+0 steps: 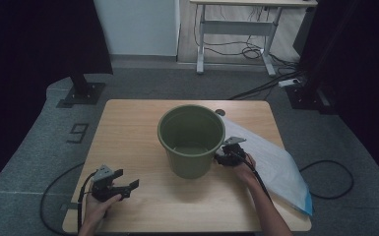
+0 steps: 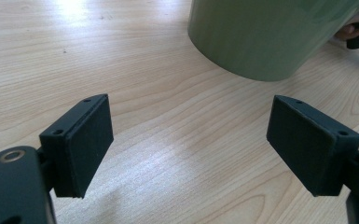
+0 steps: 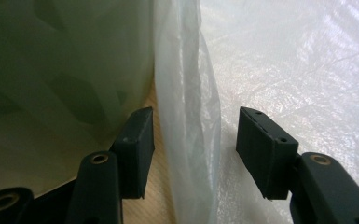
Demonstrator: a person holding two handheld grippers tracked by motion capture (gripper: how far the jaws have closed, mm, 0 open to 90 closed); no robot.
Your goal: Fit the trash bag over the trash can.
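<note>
At the middle of the pale wooden table (image 1: 128, 123) stood a round olive-green plastic bucket (image 1: 191, 140), with a thin translucent white plastic bag (image 1: 270, 162) lying flat from its 2 o'clock side down toward 4 o'clock. The right gripper (image 1: 229, 156) sat at the bucket's 3 o'clock, just beside its wall; in the right gripper view its jaws stood parted, nothing pinched, and a raised fold of the bag (image 3: 191, 130) ran lengthwise between them toward 12 o'clock, the bucket wall (image 3: 60, 84) close at 9 o'clock. So the right hand was much the nearer to the bag. The left gripper (image 1: 120, 187) rested at the bucket's 8 o'clock, well apart, jaws wide open and empty (image 2: 191, 154), bucket (image 2: 265, 37) ahead at 1 o'clock
</note>
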